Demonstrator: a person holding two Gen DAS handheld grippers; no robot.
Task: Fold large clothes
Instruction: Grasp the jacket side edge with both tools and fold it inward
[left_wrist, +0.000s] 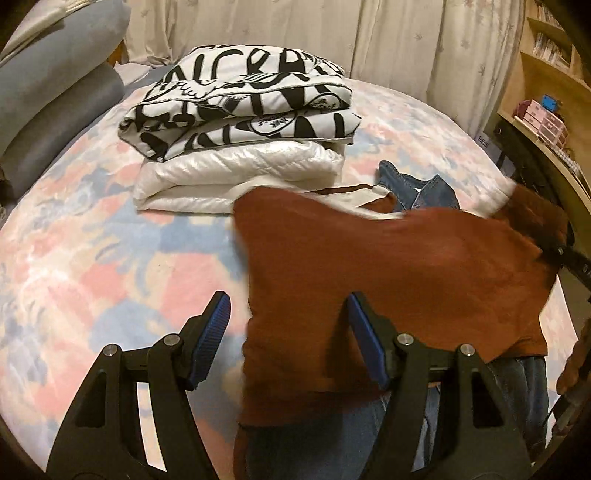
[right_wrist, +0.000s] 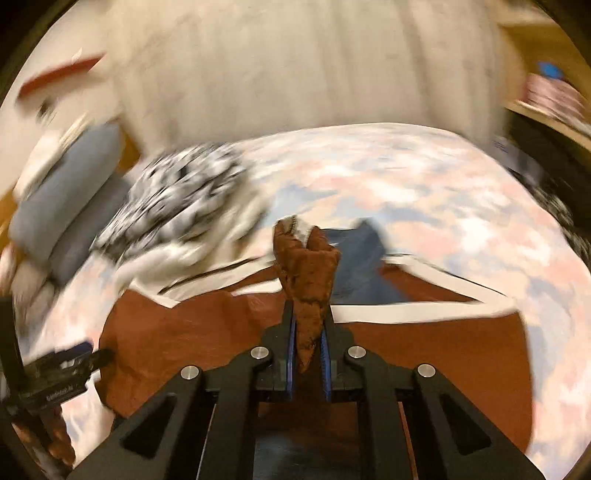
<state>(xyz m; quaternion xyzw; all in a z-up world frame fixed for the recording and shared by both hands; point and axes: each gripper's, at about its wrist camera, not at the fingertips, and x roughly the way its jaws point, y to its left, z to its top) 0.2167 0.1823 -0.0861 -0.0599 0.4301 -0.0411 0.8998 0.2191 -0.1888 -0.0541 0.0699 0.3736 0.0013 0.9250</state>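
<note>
A rust-brown garment (left_wrist: 399, 266) with white trim lies spread on the bed over blue denim (left_wrist: 424, 192). My left gripper (left_wrist: 288, 314) is open just above the garment's near left edge, one finger over the bedspread, one over the cloth. My right gripper (right_wrist: 308, 332) is shut on a bunched fold of the brown garment (right_wrist: 306, 266), which sticks up between the fingers; the rest of the garment (right_wrist: 424, 350) lies below it. The right wrist view is motion-blurred. The right gripper shows at the right edge of the left wrist view (left_wrist: 569, 254).
A folded stack sits at the far left of the bed: a black-and-white printed jacket (left_wrist: 240, 99) on a white puffy jacket (left_wrist: 229, 177). Grey-blue pillows (left_wrist: 55, 92) lie at far left. Curtains hang behind. A wooden desk with shelves (left_wrist: 546, 110) stands at right. The floral bedspread (left_wrist: 92, 258) is bare at near left.
</note>
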